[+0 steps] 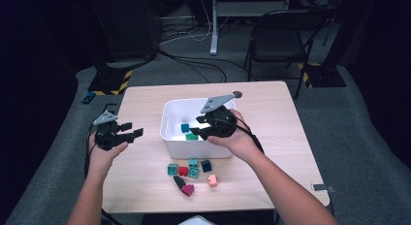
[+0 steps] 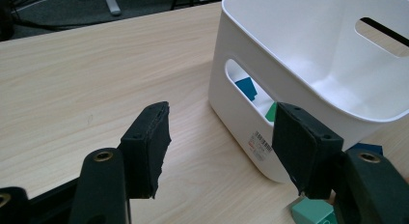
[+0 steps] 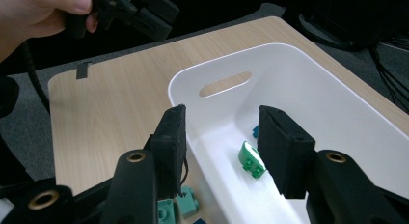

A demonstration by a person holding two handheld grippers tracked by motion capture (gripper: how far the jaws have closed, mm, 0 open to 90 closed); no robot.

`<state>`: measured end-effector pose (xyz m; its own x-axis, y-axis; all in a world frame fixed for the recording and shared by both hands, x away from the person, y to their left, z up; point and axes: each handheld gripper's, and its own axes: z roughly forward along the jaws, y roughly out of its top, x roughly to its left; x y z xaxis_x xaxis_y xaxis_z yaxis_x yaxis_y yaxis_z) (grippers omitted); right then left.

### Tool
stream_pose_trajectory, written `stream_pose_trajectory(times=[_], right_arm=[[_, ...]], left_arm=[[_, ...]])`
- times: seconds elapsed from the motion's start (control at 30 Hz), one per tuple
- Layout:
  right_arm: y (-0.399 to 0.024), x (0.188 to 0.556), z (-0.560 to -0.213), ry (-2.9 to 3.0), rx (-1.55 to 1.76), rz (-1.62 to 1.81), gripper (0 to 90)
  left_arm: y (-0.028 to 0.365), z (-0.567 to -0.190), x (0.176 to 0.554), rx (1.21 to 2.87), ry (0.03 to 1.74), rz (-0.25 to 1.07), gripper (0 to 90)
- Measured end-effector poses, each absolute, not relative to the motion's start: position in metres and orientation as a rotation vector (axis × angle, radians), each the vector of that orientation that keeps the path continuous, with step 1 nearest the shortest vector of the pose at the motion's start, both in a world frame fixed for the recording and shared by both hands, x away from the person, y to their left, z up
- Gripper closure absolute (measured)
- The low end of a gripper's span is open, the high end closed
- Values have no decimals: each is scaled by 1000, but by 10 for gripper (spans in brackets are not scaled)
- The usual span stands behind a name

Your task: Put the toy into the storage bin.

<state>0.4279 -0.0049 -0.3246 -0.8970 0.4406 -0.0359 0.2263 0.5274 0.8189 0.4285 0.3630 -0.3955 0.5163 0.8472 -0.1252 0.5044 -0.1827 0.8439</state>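
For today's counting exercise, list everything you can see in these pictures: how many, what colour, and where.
Table: one, light wood, centre of the room.
Bin: one, white, mid-table, with handle slots.
Blocks in bin: two, blue and green, on its floor.
Blocks on table: about seven, teal, red, dark blue, pink, magenta, in front of the bin.
Chair: one, black, behind the table.
Cables: several, on the grey floor.
Left gripper: one, black, open, beside the bin's left.
Right gripper: one, black, open, over the bin.
Hands: two, left and right, holding the grippers.
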Motion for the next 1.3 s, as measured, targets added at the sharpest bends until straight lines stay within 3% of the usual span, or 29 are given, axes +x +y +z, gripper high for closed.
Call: stream_pose_trajectory(times=[0.33,1.3], right_arm=[[-4,396,-349,2535,492,1331,532],[-9,373,-454,2630,535,1251,504]], left_arm=[[363,-395,428,1848,1121,467,387],[362,-398,429,1859,1128,463,388]])
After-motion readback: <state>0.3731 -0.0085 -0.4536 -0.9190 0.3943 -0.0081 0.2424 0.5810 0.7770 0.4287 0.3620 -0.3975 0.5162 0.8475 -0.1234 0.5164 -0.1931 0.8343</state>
